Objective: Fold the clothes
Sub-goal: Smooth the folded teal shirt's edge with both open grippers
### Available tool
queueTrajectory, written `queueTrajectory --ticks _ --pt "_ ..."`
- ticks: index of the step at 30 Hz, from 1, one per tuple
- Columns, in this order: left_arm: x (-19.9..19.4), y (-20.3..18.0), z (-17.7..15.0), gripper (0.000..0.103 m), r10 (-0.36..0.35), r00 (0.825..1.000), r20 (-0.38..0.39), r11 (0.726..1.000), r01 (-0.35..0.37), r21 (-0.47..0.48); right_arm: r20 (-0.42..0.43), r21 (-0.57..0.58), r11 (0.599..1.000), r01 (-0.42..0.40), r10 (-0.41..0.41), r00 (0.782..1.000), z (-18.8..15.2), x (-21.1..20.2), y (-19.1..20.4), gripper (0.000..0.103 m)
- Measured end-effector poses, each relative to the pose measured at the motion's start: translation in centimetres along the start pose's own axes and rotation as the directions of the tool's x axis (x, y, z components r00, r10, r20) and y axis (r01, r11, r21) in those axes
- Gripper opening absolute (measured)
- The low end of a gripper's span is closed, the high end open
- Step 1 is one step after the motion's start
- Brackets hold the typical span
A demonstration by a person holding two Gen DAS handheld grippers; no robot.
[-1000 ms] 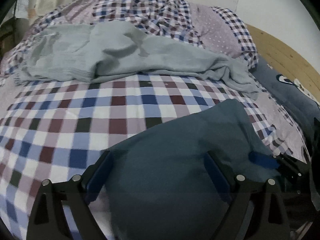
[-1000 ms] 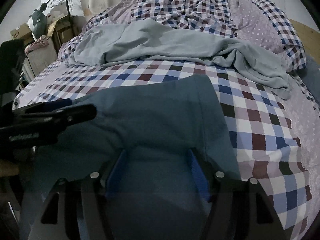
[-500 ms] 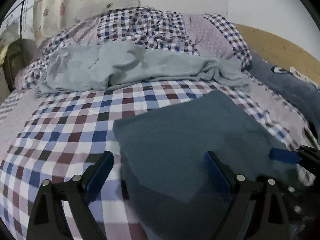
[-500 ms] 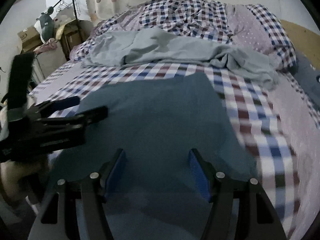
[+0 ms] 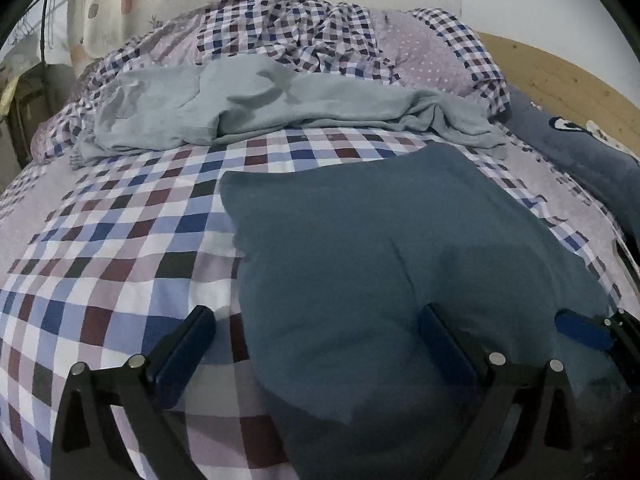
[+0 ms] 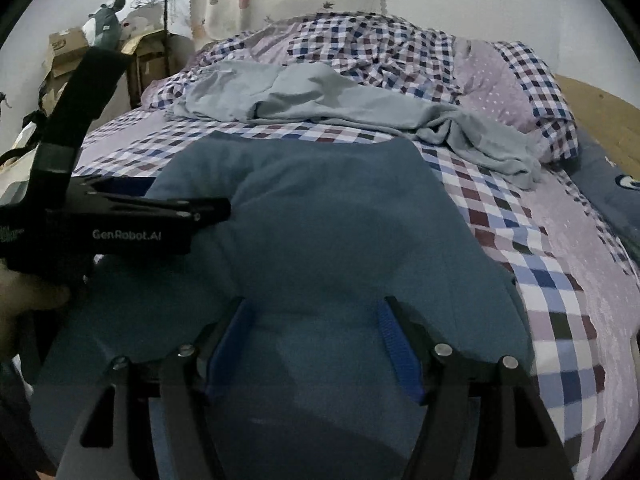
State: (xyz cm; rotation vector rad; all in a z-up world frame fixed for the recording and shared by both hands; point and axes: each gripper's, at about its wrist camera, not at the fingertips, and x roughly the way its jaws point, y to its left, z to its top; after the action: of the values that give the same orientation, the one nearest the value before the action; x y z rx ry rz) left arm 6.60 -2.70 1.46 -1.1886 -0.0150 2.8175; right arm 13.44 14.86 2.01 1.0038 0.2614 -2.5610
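1. The dark blue garment (image 5: 384,240) lies spread flat on the checked bed sheet (image 5: 120,240), on the near half of the bed and toward its right side in the left wrist view.
2. The left claw (image 5: 316,340) has its fingers spread wide with nothing gripped; its left finger sits over bare sheet, its right finger over the blue cloth, so it straddles the garment's left edge.
3. The right claw (image 6: 316,340) is likewise wide open and holds nothing; both blue pads sit over the garment's near portion.
4. In the right wrist view the left claw reaches in from the left, its tip at the garment's left edge; a hand (image 6: 24,292) grips its handle.
5. A light grey garment (image 5: 260,108) lies crumpled across the far part of the bed, apart from the blue one, with a strip of checked sheet between them.
6. Behind it is a bunched checked duvet (image 5: 312,36).
7. A cardboard box (image 6: 66,46) stands beyond the bed's far left corner; what it holds cannot be told.
8. Open sheet lies left of the blue garment.
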Motion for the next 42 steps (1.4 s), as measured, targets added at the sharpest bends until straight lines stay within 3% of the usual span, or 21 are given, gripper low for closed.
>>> queueTrajectory --ticks 2,5,9,11,18,28,36,42 --pt "-0.7 0.0 -0.5 0.103 0.009 1.000 0.010 1.000 -0.009 -0.019 0.009 0.027 1.000 0.011 -0.011 1.000 0.0 -1.5 0.2 0.072" --pt "-1.8 0.0 -1.4 0.103 0.014 0.999 0.036 0.999 -0.013 -0.039 0.072 0.063 0.996 -0.061 0.056 0.996 -0.4 -3.7 0.5 0.075" --pt "-3.4 -0.5 -2.7 0.103 0.017 0.999 0.052 1.000 -0.016 -0.022 0.043 0.062 0.995 -0.078 0.076 0.996 -1.8 -4.3 1.7 0.078" --pt "-4.2 -0.8 -3.9 0.103 0.022 0.999 0.049 1.000 -0.021 -0.023 -0.015 0.050 0.997 -0.057 0.058 0.998 -3.1 -3.5 2.3 0.079" --pt "-7.2 -1.4 -8.1 0.103 0.040 0.998 0.043 0.998 -0.037 -0.057 0.009 0.059 0.998 -0.030 0.029 1.000 -4.8 -4.8 2.2 0.081" --pt "-10.5 -2.8 -11.9 0.103 0.006 0.999 -0.048 1.000 -0.006 0.000 -0.025 0.098 0.995 0.005 -0.003 1.000 -6.9 -7.3 2.1 0.083" --pt "-11.9 -3.1 -13.7 0.103 -0.027 0.994 -0.109 0.999 0.032 0.039 -0.088 0.194 0.981 -0.015 0.033 0.996 -8.0 -8.5 1.1 0.084" --pt "-12.1 -3.4 -14.5 0.103 -0.065 0.980 -0.190 0.996 0.076 0.051 0.027 0.196 0.980 -0.031 0.026 0.999 -6.7 -10.5 1.8 0.084"
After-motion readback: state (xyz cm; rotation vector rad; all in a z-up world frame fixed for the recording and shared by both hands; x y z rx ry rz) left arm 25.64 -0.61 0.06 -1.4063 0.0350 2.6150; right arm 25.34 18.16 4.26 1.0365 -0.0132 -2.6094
